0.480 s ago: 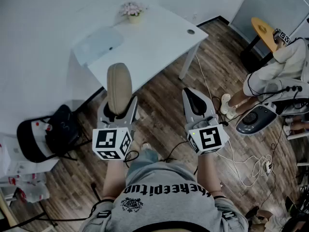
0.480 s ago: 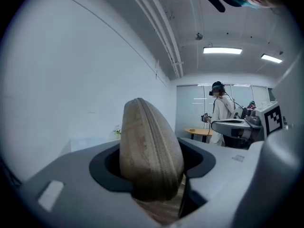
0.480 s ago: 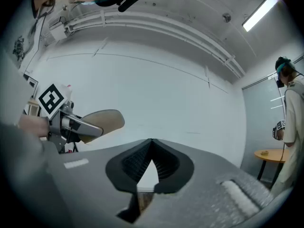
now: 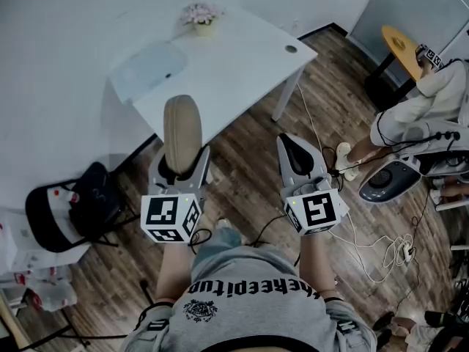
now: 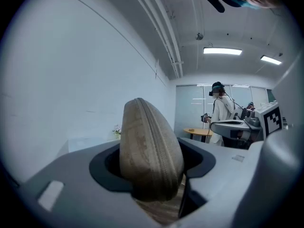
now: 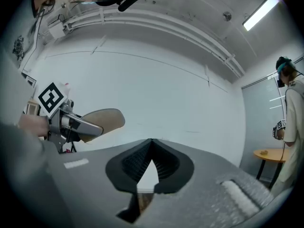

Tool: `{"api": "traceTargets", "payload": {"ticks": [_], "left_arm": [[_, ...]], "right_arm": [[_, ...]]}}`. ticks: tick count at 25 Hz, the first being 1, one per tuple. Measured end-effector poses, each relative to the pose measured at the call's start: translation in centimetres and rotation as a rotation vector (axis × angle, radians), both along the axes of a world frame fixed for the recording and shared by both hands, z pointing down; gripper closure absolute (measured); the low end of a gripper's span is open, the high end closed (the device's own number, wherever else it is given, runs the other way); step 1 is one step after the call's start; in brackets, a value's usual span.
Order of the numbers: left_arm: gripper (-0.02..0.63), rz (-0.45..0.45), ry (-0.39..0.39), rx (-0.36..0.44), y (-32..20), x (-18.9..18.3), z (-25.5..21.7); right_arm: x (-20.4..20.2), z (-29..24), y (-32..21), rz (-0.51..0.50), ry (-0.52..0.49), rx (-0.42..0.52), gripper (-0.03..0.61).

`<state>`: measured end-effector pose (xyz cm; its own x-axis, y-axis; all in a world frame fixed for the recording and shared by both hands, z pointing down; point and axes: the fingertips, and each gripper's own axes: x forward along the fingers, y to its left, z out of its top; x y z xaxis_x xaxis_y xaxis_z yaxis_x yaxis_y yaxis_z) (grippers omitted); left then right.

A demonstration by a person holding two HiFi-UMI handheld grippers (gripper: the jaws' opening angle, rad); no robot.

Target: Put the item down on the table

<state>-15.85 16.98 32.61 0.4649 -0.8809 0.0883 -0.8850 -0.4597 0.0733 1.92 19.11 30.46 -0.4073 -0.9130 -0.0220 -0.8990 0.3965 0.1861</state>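
A tan zippered case (image 4: 182, 129) stands upright between the jaws of my left gripper (image 4: 179, 169), which is shut on its lower end. In the left gripper view the case (image 5: 149, 148) fills the middle, wedged in the left gripper (image 5: 153, 177). I hold it over the wooden floor, just short of the white table (image 4: 234, 64). My right gripper (image 4: 289, 141) hovers beside it over the floor, jaws shut with nothing in them. The right gripper view shows its closed pads (image 6: 142, 163), with the case (image 6: 107, 120) off to the left.
On the table stand a small flower pot (image 4: 201, 17) and a pale blue tray (image 4: 150, 68). A black chair with a bag (image 4: 77, 204) sits at my left. A seated person (image 4: 421, 108), a yellow round table (image 4: 399, 46) and floor cables (image 4: 374, 251) are at the right.
Both grippers and the case have stayed in place. The seated person at the right has shifted a foot slightly.
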Motion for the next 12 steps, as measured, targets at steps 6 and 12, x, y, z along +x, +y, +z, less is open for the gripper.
{"api": "traceTargets", "payload": {"ticks": [6, 12], "left_arm": [[0.314, 0.013, 0.004, -0.005, -1.7, -0.8, 0.3], [0.314, 0.036, -0.003, 0.0, -4.1, -1.8, 0.6]], "right_arm": [[-0.8, 0.2, -1.7, 0.012, -0.022, 0.004, 0.578], [-2.0, 0.3, -3.7, 0.031, -0.042, 0.013, 0.578]]}}
